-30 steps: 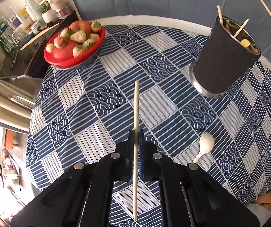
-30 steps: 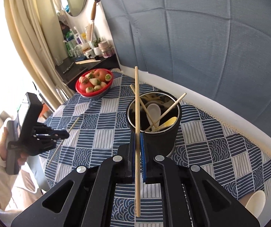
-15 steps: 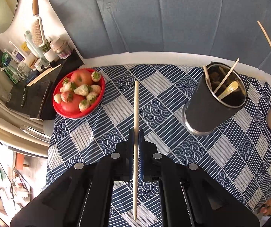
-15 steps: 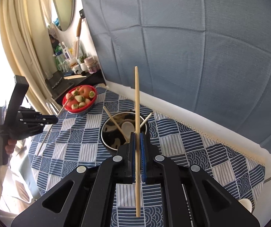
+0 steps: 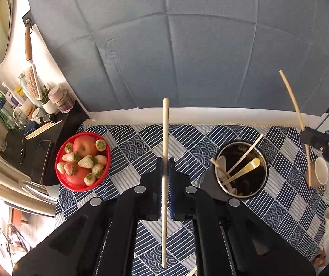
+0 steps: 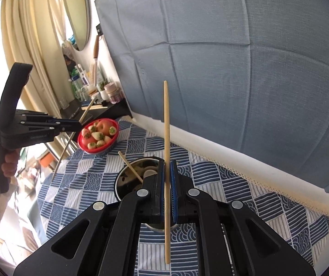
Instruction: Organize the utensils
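My left gripper (image 5: 165, 163) is shut on a wooden chopstick (image 5: 165, 133), held above the blue patterned tablecloth (image 5: 141, 147). The black utensil cup (image 5: 241, 169) stands to its right with chopsticks and spoons inside. My right gripper (image 6: 167, 166) is shut on a second wooden chopstick (image 6: 166, 119), held upright just above the cup (image 6: 127, 179). The right gripper also shows in the left wrist view (image 5: 311, 138), and the left gripper in the right wrist view (image 6: 72, 124).
A red bowl of strawberries and apples (image 5: 83, 161) sits at the table's left. A small cream cup (image 5: 320, 171) stands at the right edge. A dark side shelf (image 5: 26, 142) with bottles is left of the table. A blue cloth backdrop (image 5: 187, 57) hangs behind.
Both grippers have risen and tilted back with their chopsticks; the table looks farther away. The right gripper has come closer over the cup.
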Demonstrator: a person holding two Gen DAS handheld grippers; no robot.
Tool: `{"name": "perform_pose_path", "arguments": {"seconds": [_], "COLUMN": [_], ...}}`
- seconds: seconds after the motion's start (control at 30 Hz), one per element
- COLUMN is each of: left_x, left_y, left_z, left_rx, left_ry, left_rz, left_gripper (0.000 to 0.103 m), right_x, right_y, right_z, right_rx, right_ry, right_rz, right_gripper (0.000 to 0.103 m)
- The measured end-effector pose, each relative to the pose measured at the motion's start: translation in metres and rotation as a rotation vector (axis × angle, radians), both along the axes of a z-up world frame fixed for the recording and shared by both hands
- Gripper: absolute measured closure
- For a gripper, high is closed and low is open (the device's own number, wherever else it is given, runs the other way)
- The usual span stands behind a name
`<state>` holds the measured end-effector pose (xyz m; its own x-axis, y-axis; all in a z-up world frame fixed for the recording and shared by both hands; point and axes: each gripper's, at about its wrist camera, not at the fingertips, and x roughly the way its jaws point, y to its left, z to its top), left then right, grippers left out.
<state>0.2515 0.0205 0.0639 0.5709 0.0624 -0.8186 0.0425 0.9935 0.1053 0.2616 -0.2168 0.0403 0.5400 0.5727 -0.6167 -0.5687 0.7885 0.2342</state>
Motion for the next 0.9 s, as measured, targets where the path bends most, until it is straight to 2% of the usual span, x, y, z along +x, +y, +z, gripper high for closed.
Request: {"name": "perform_pose_path", "arguments": {"seconds": [0.2, 0.33, 0.57, 0.77, 0.9], "left_x": [0.022, 0.035, 0.049, 0.050, 0.047], "left_y": [-0.022, -0.031, -0.046, -0.046, -0.044], "left_z": [0.002, 0.003, -0.002, -0.011, -0.018], "left_rx": [-0.033, -0.119, -0.208, -0.270, -0.266], "left_ry": [-0.049, -0.095, -0.172, -0.232, -0.289], "left_rz": [-0.055, -0.083, -0.131, -0.128, -0.103], "left_gripper": [0.098, 0.098, 0.098, 0.098, 0.098], "right_x": [0.010, 0.021, 0.041, 0.053, 0.058], "right_y": [0.004, 0.000, -0.001, 0.011, 0.019], "right_z": [-0.009, -0.017, -0.032, -0.040, -0.044], "right_rx": [0.041, 0.108, 0.222, 0.279, 0.335], "right_ry": [-0.009, 0.011, 0.064, 0.080, 0.070], "right_rz": [0.036, 0.040, 0.047, 0.071, 0.086], "right_gripper": [0.098, 0.098, 0.098, 0.098, 0.098]}}
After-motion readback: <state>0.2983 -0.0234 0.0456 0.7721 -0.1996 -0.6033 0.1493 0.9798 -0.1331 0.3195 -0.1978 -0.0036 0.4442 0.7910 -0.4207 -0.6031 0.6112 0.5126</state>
